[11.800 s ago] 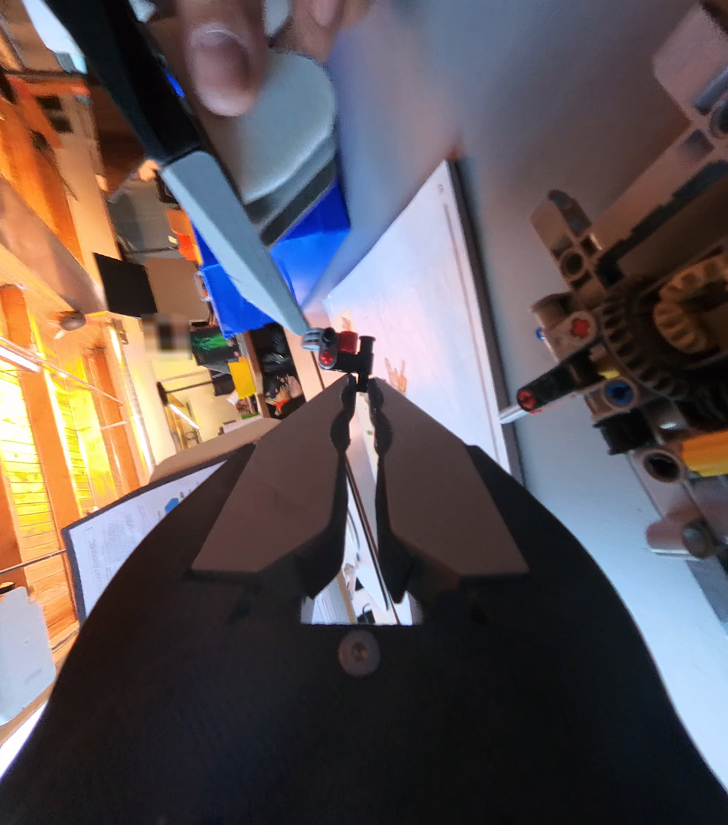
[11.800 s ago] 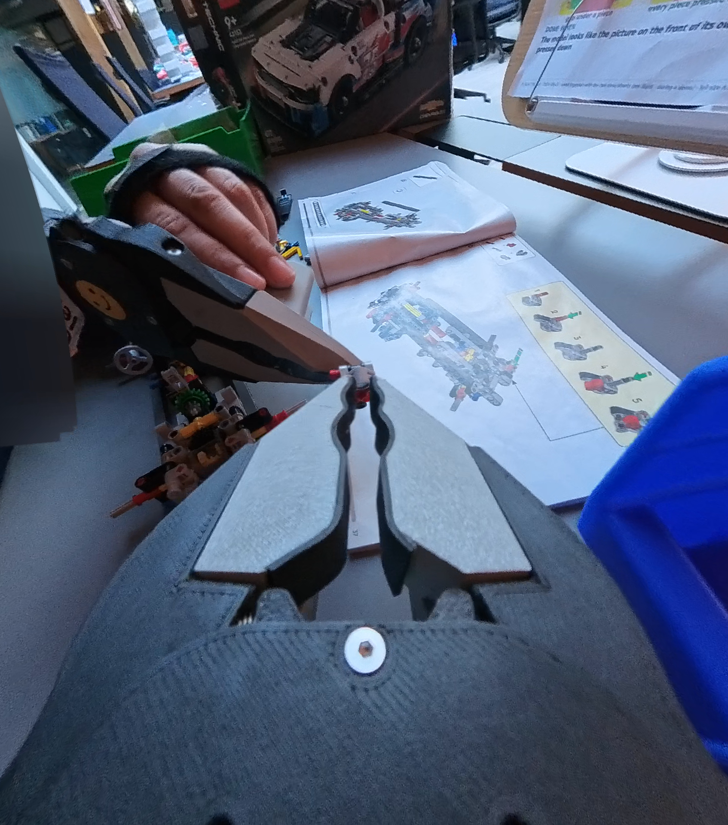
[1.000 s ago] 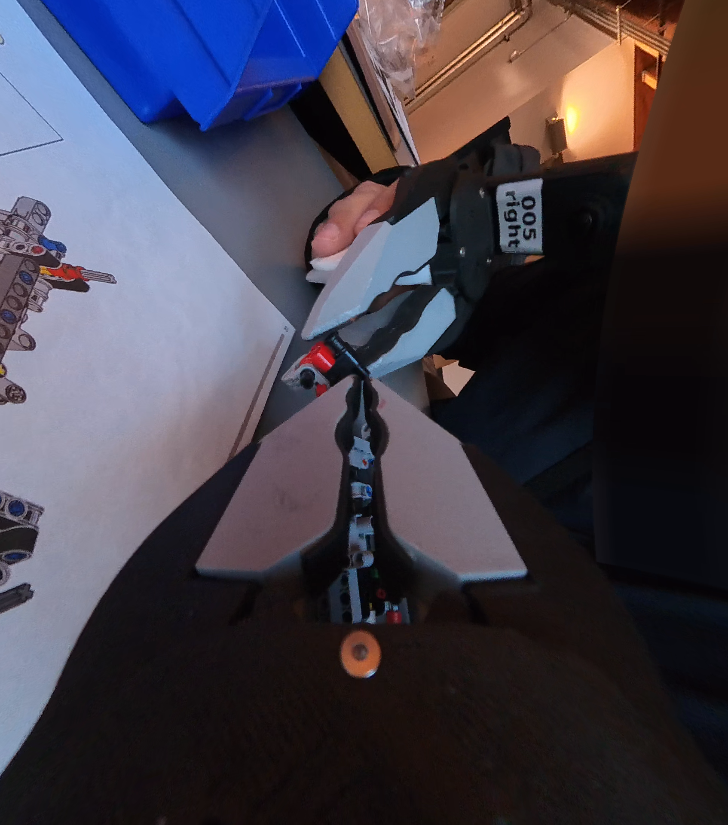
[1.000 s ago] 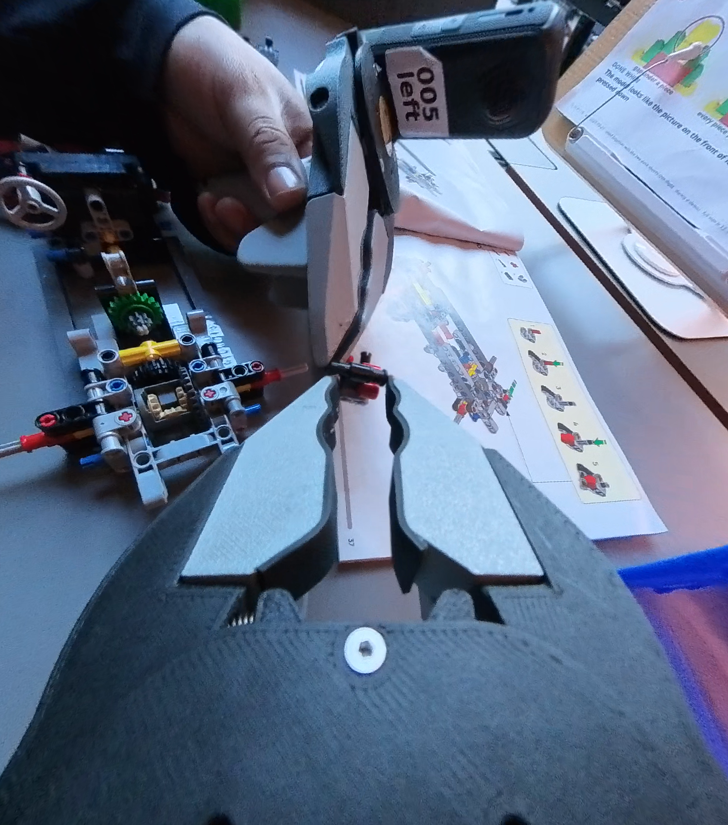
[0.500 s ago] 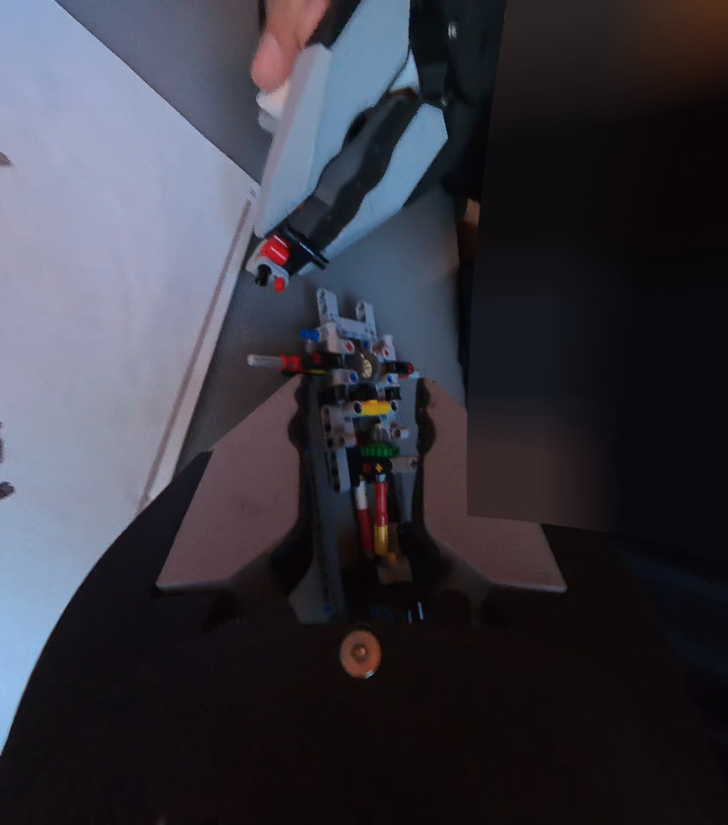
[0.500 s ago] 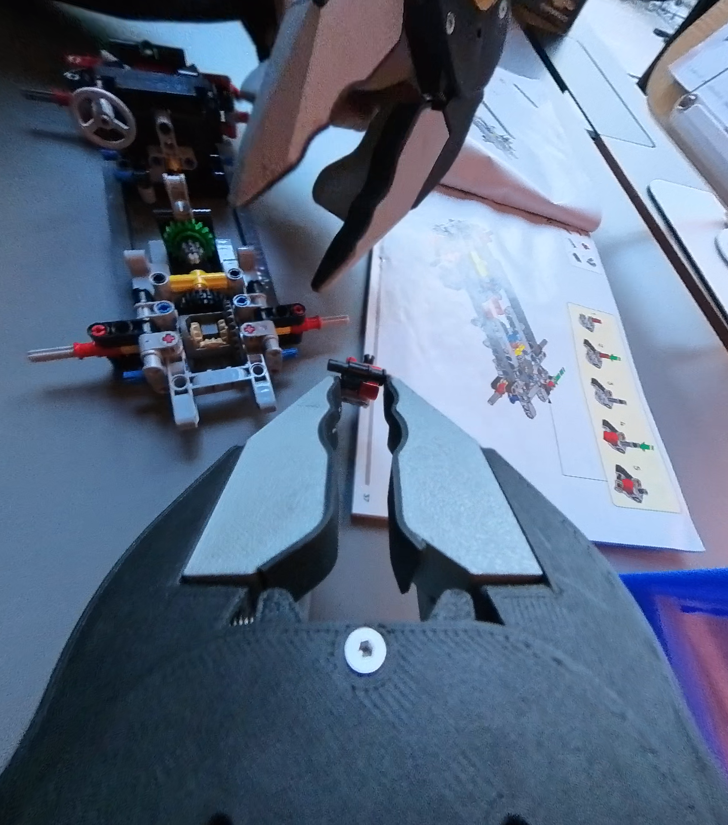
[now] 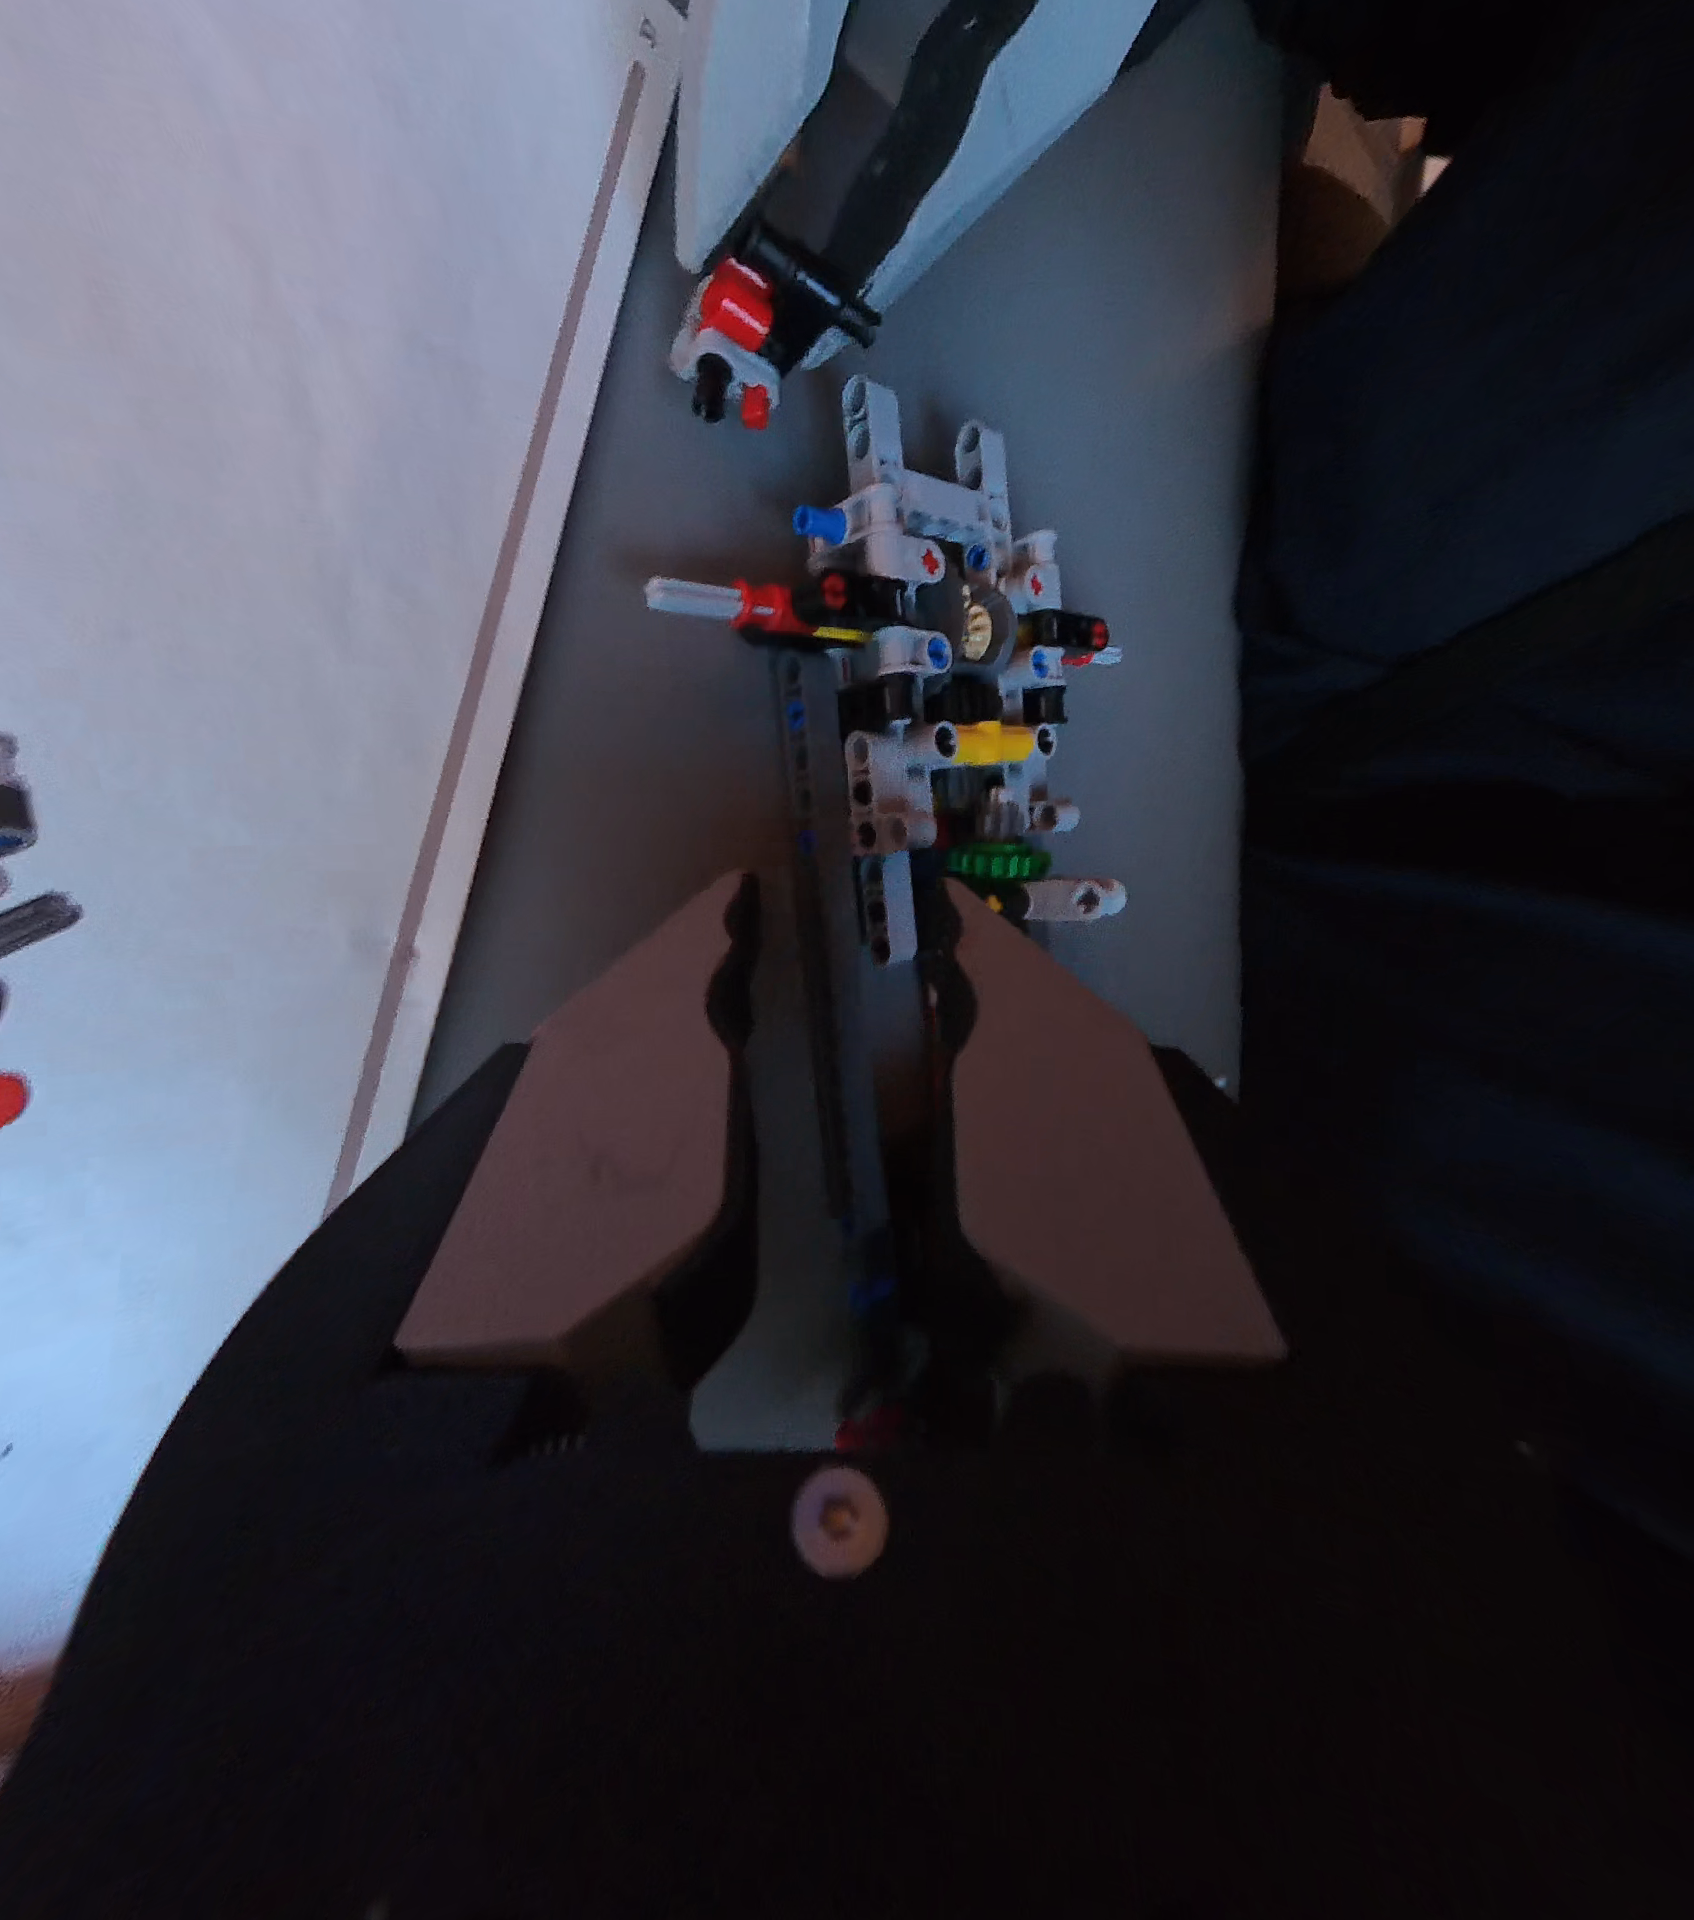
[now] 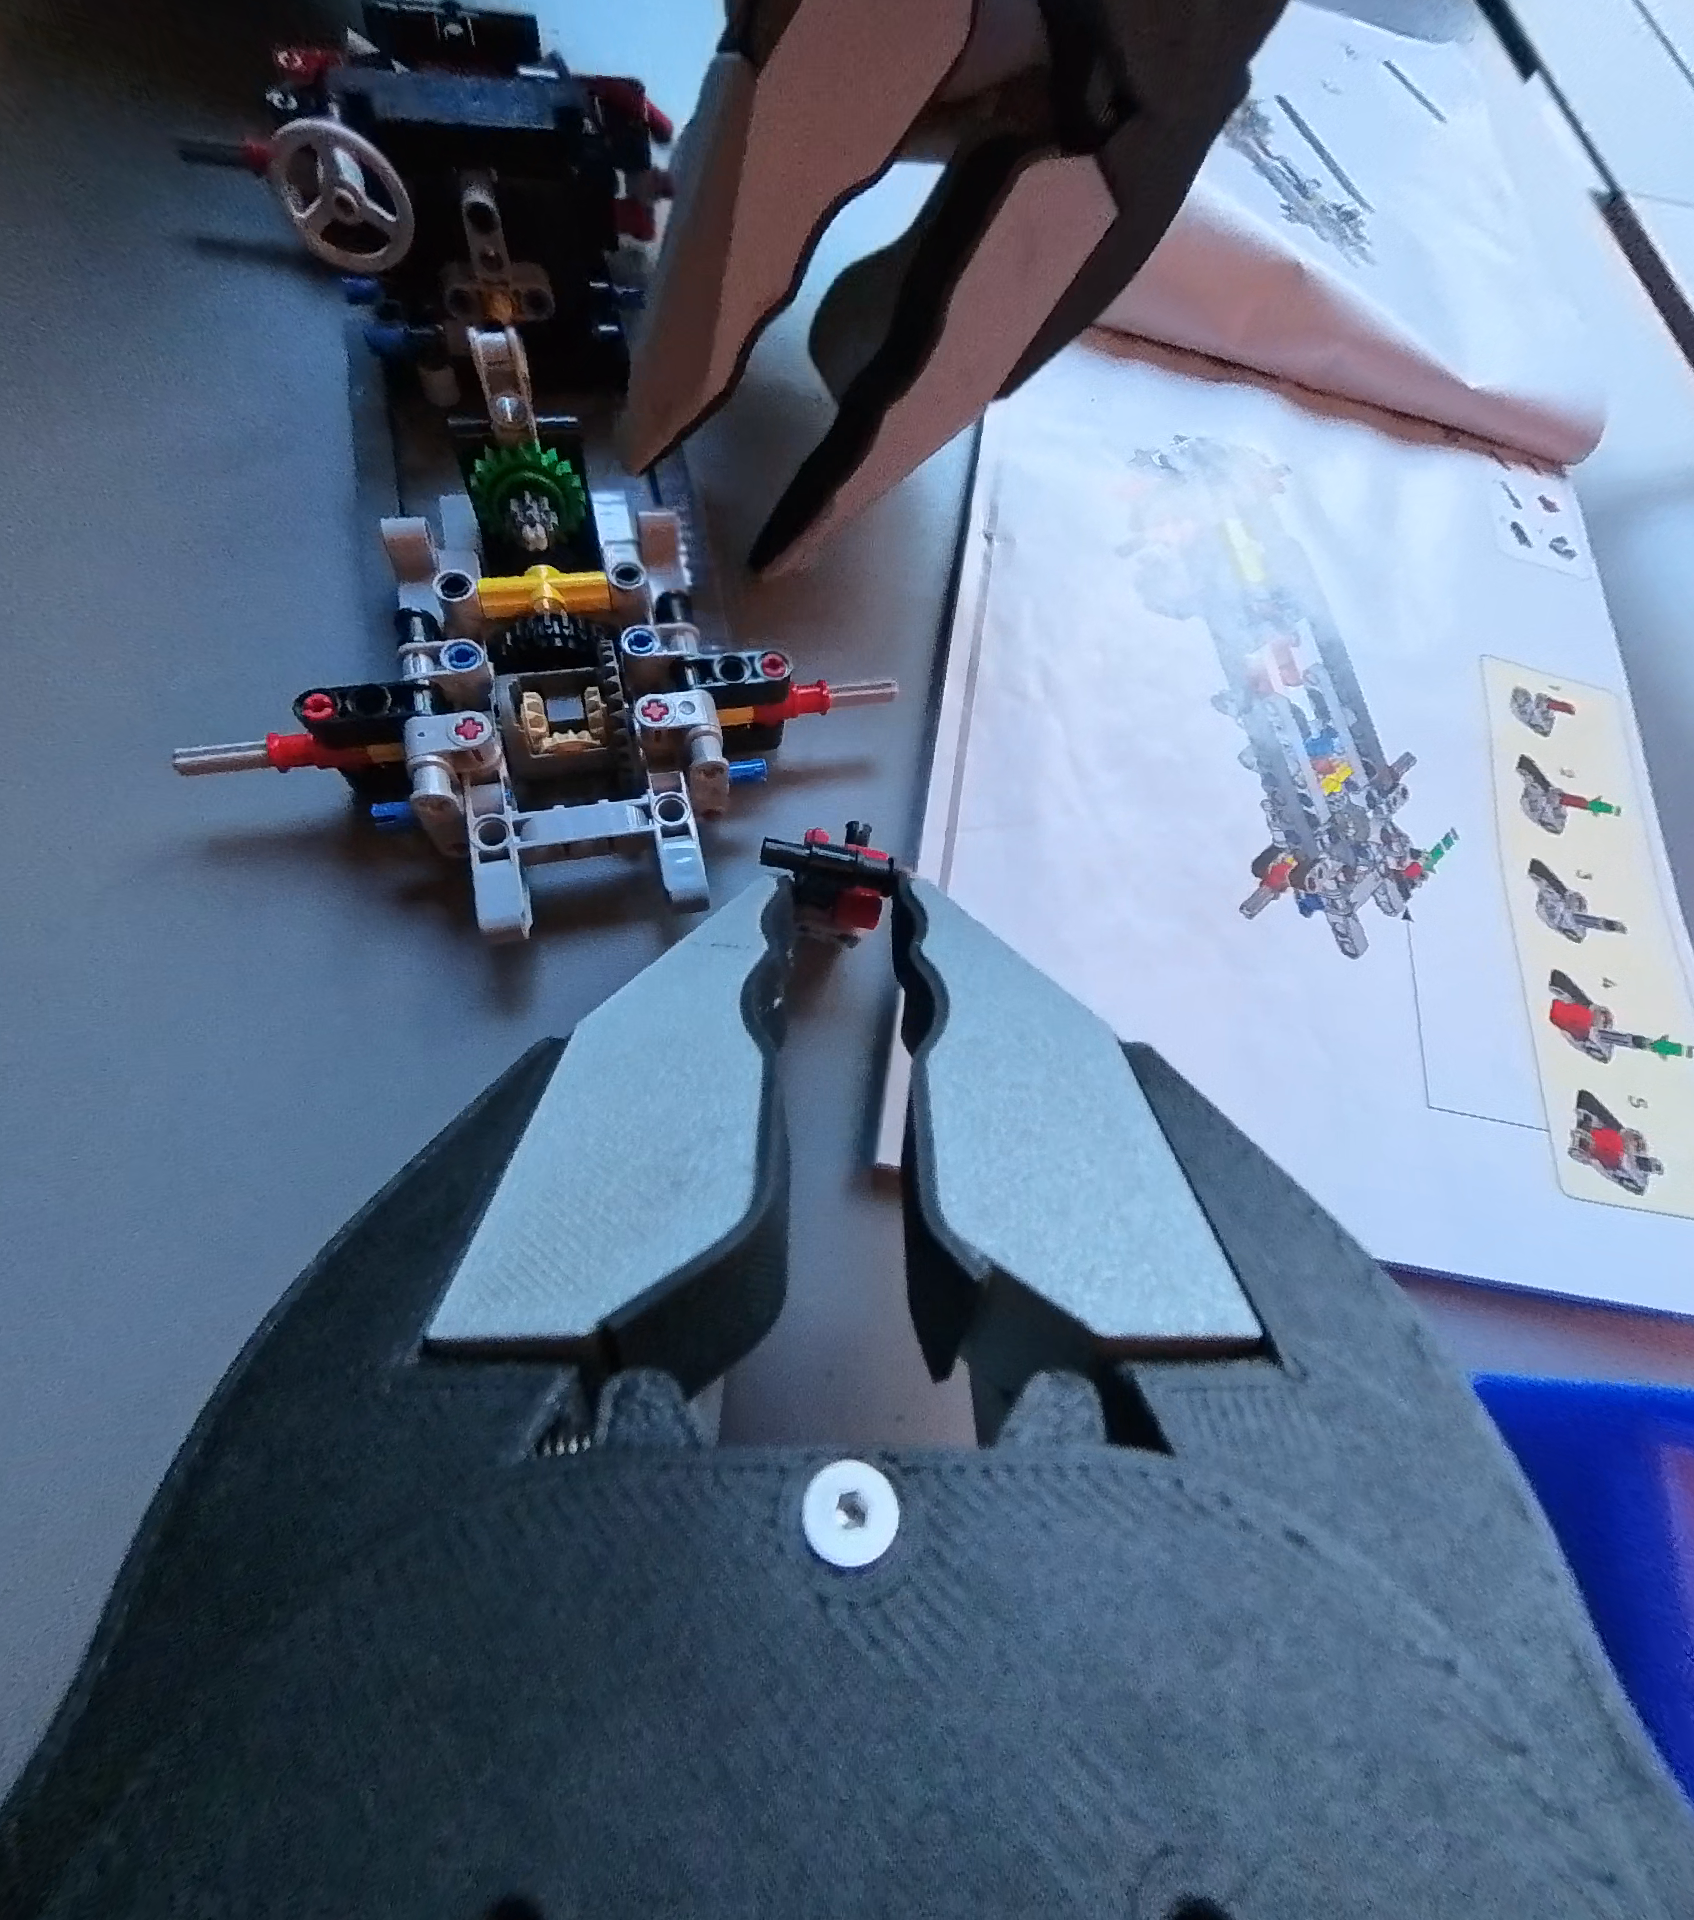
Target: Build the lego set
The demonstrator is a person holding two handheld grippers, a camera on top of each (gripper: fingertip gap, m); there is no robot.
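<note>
The left claw has opened and come down astride the grey chassis on the tabletop, not gripping. The right claw keeps clamping the small red-black piece nearby.

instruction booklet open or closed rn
Open. The booklet lies flat on the table with a printed page facing up and earlier pages folded back along its far edge.

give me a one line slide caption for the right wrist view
Right tool grips a small red-and-black brick piece beside a brick chassis and open instruction booklet.
</note>
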